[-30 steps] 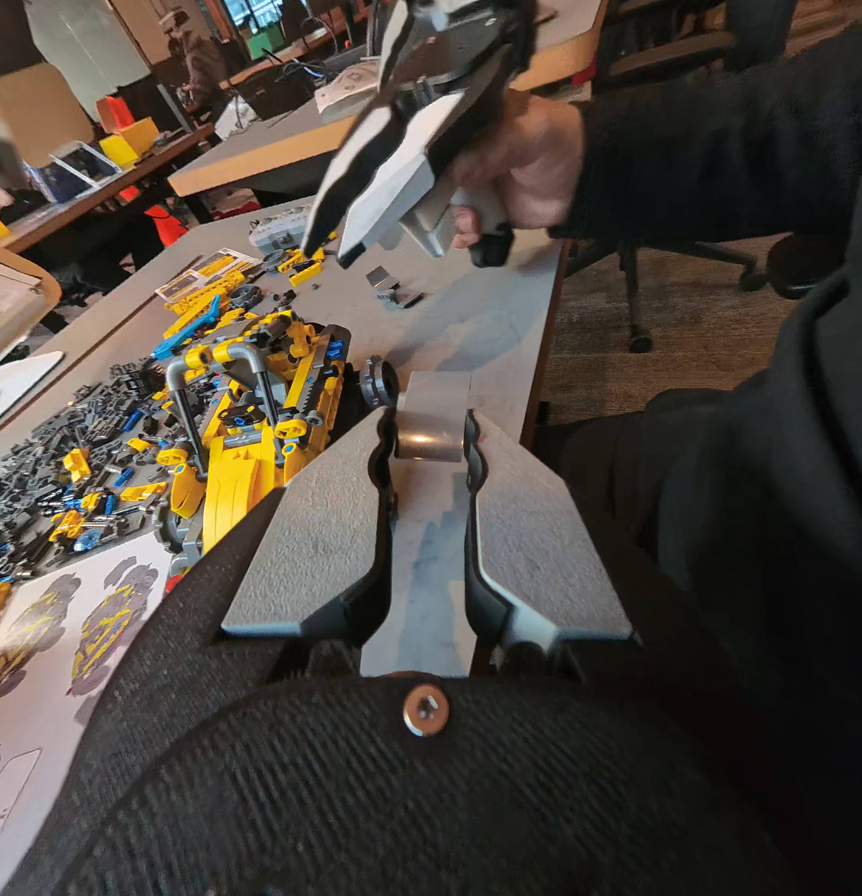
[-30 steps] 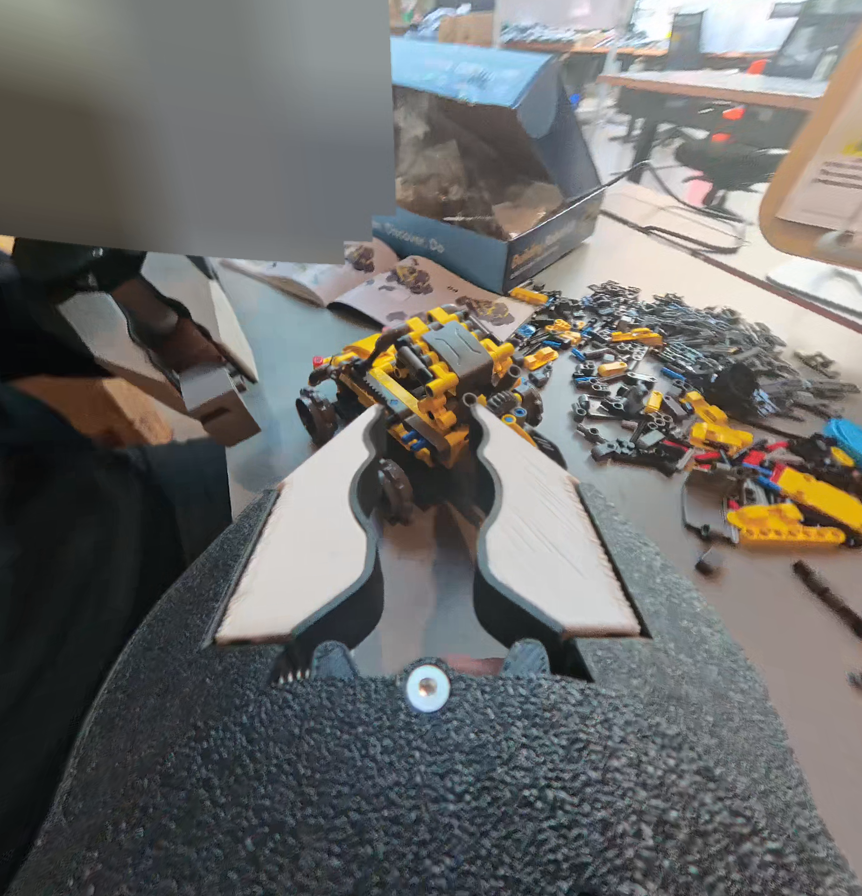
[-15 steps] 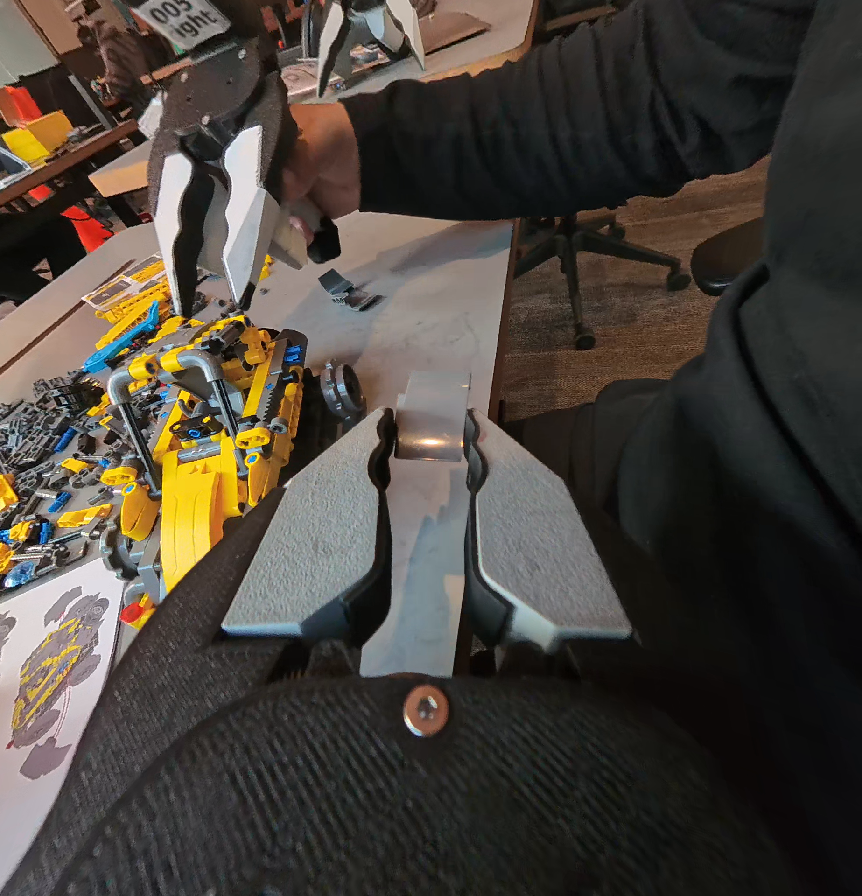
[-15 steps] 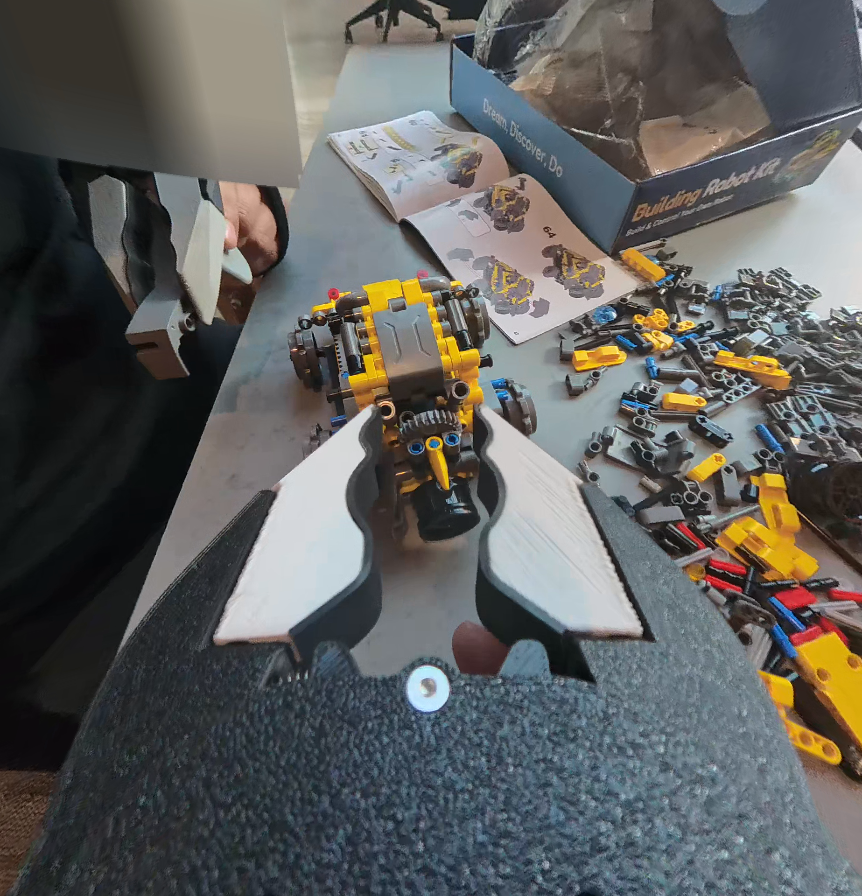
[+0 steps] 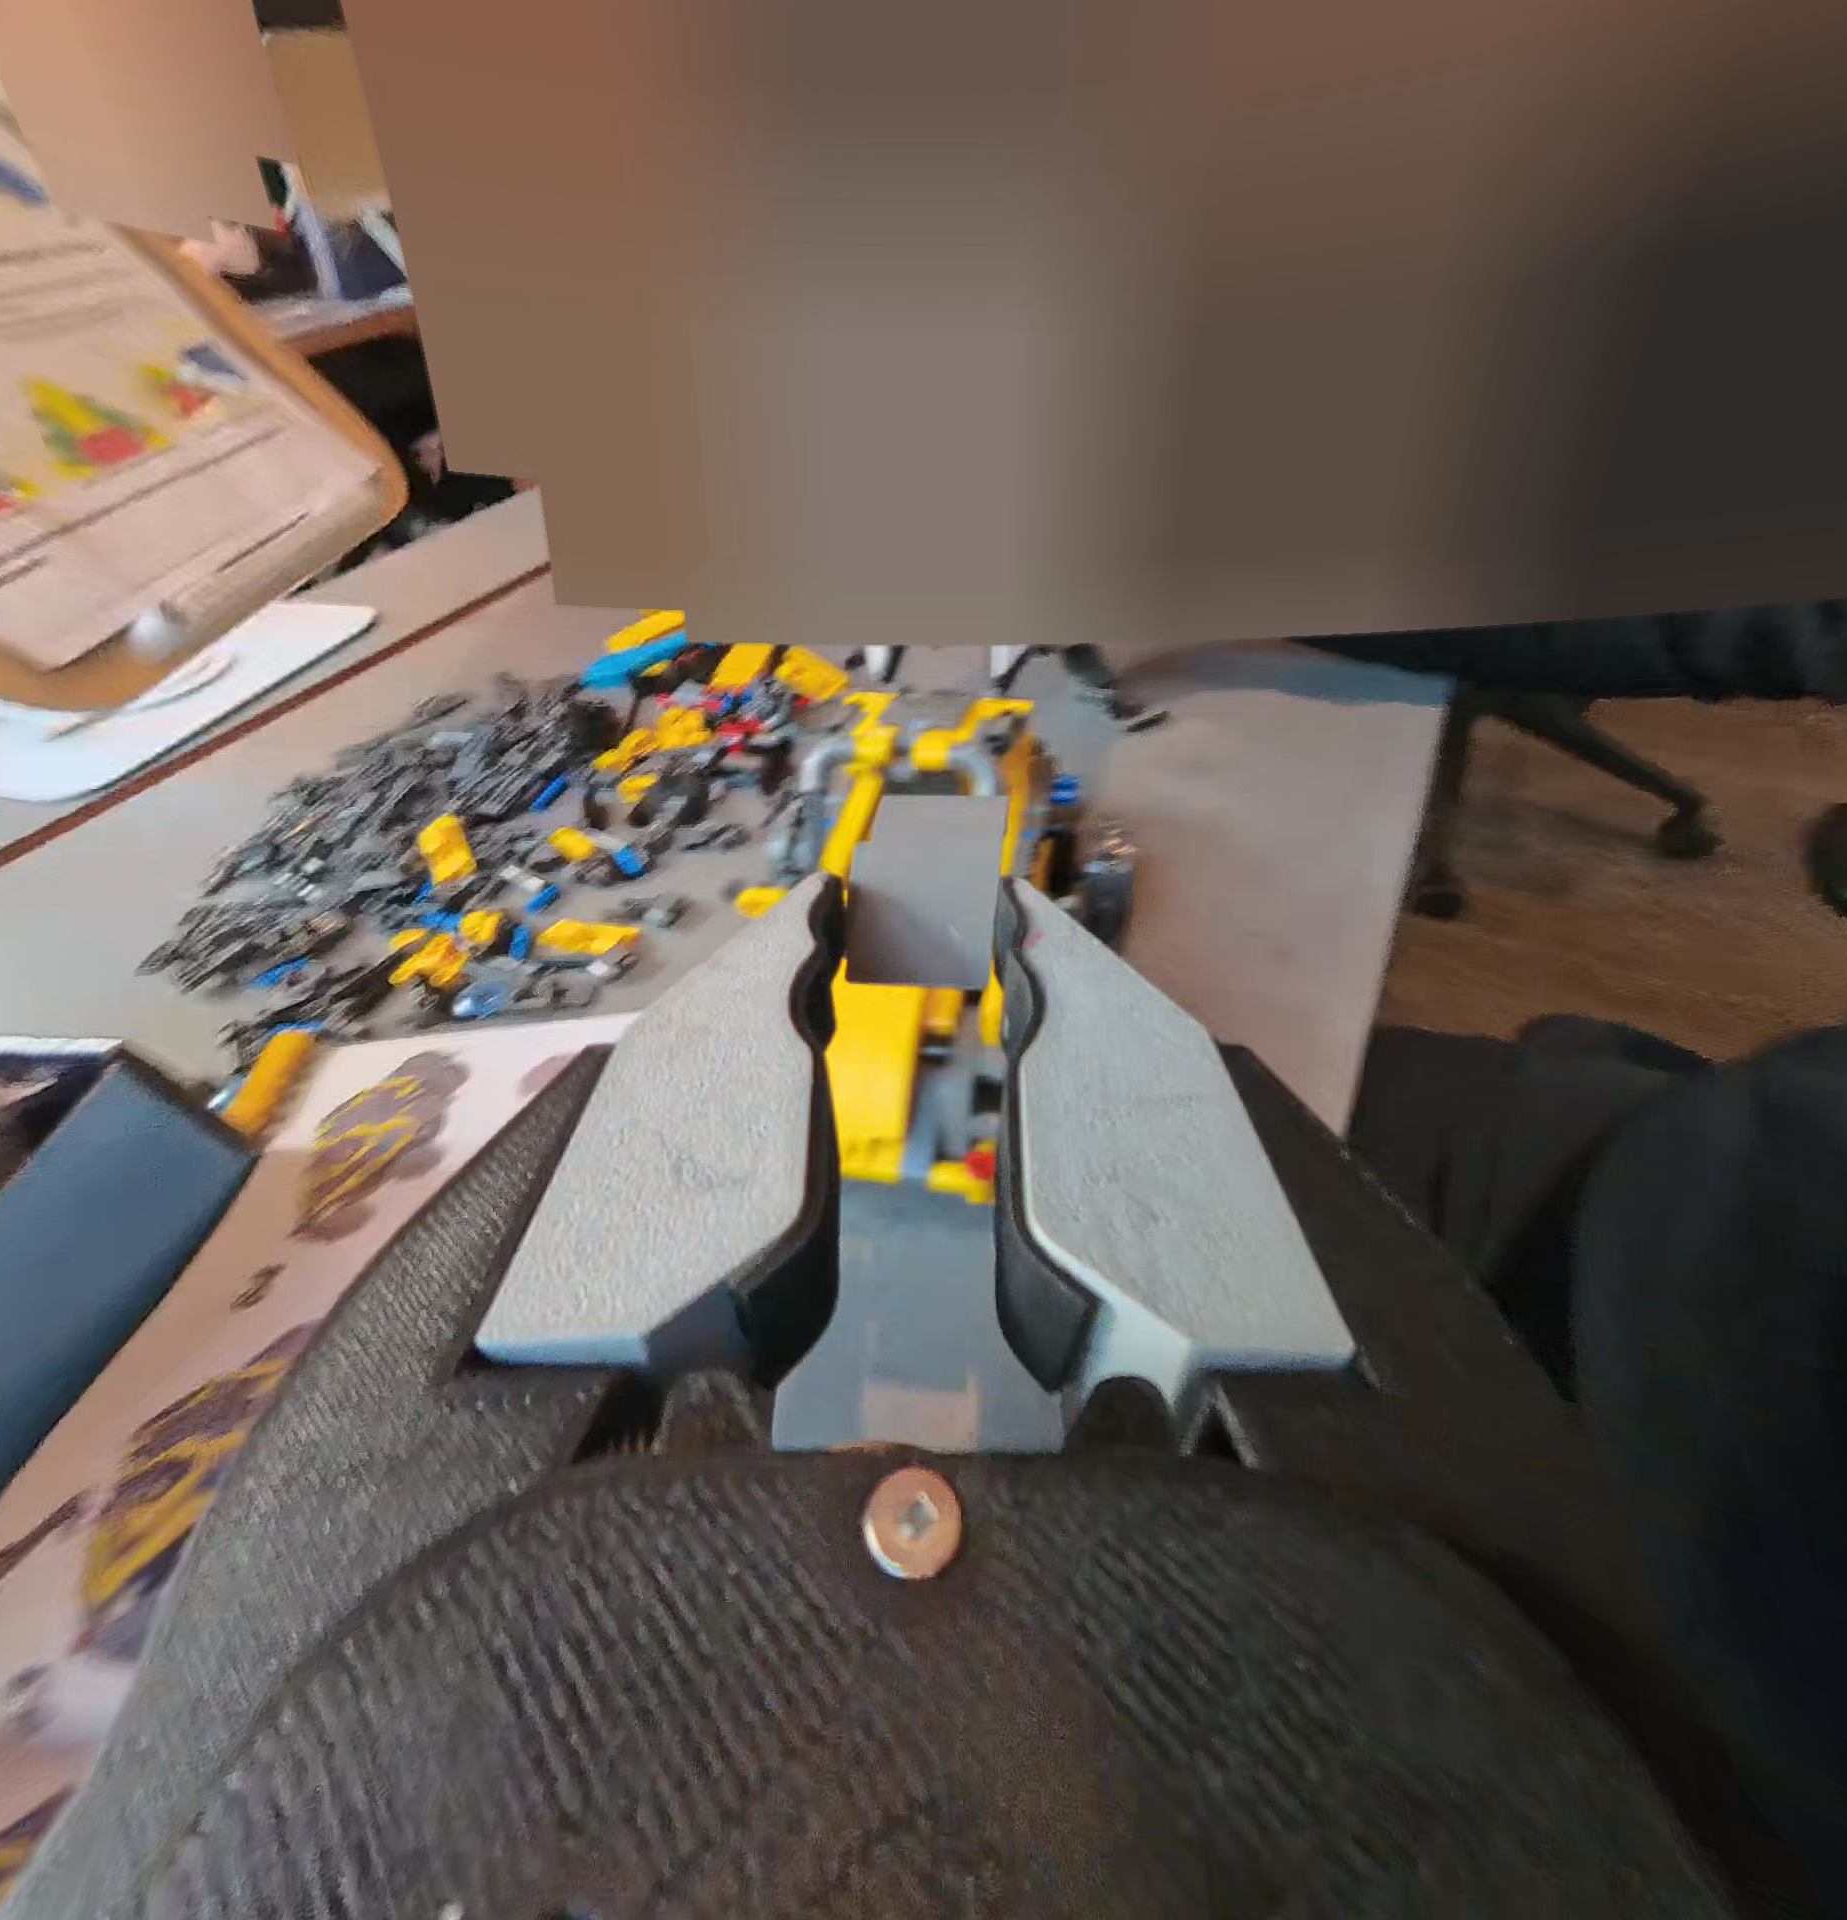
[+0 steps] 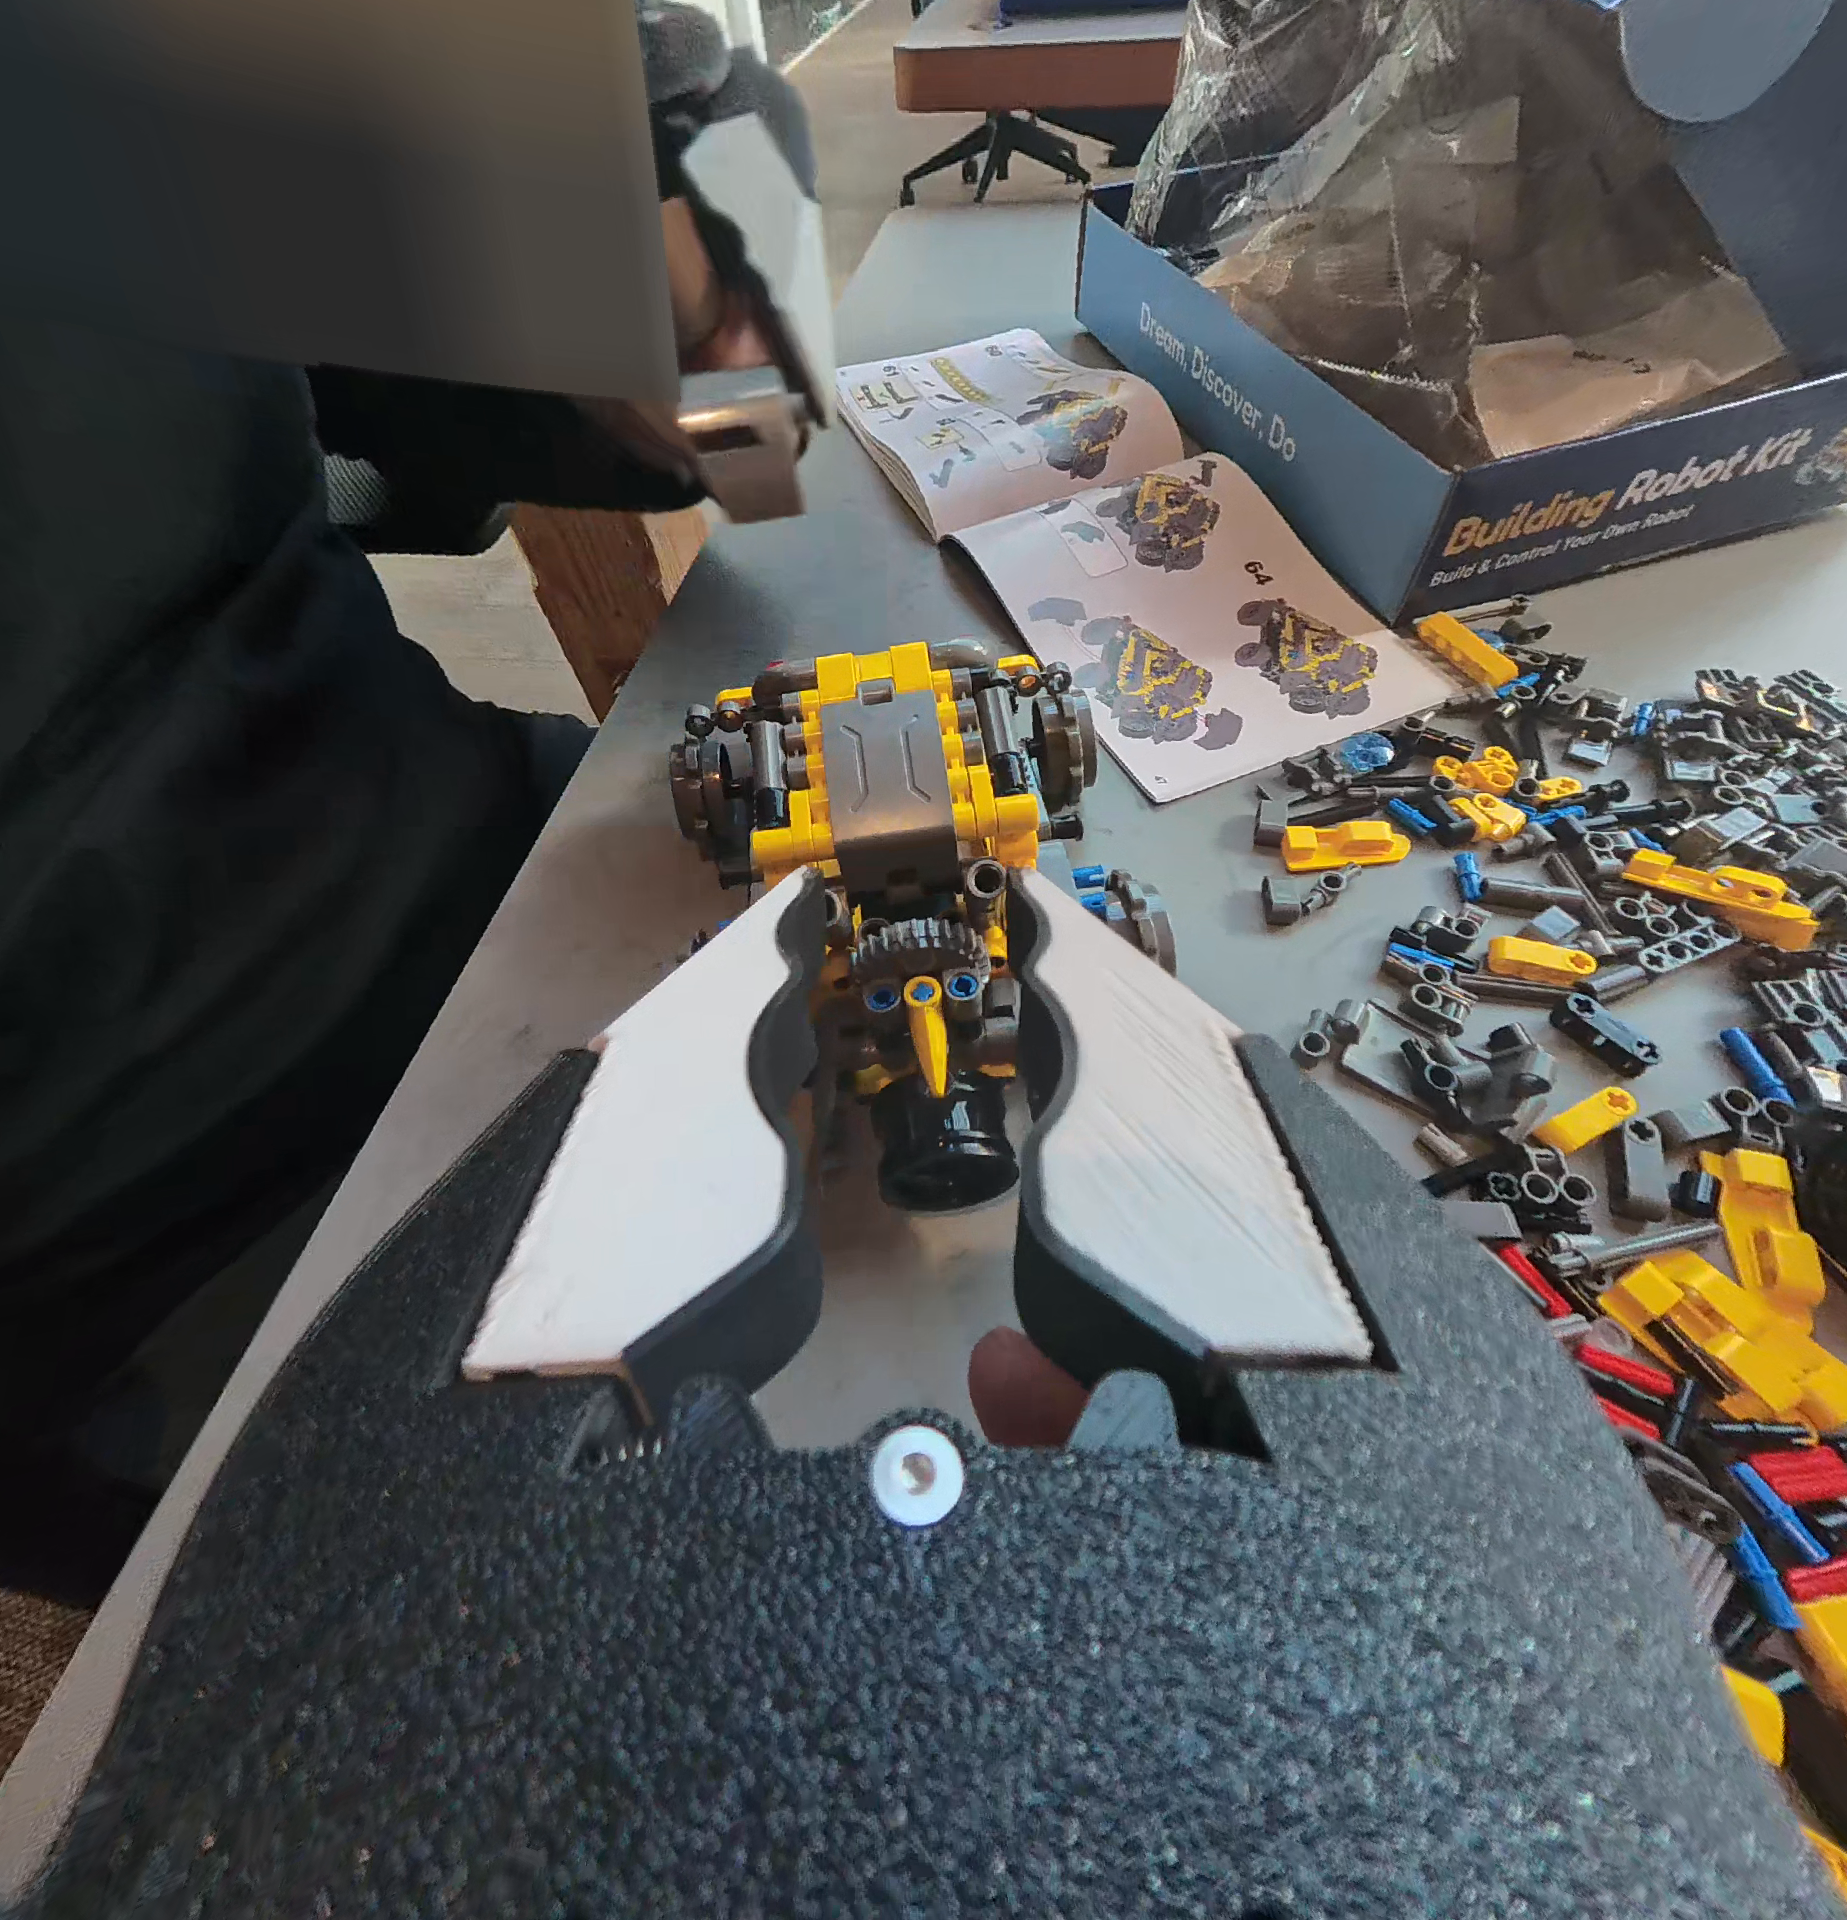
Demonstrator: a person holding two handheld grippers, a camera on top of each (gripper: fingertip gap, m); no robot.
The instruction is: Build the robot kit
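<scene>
Right gripper (image 6: pixel 914 914) tilts down over the grey table (image 6: pixel 607 883), jaws spread either side of the yellow brick vehicle (image 6: pixel 883 790), not touching. Left gripper (image 5: pixel 921 909), raised off the table edge, pinches a grey flat panel (image 5: pixel 929 888). Beyond lie loose bricks (image 6: pixel 1584 935), an open booklet (image 6: pixel 1137 540) and a blue box (image 6: pixel 1314 457).

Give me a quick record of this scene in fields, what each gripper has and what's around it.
left gripper: shut on a flat grey piece, above the model
right gripper: open, fingers either side of the yellow brick vehicle
table: grey
loose parts: spread right of the vehicle
instruction booklet: open, behind the vehicle
blue box: open, beyond the booklet
</scene>
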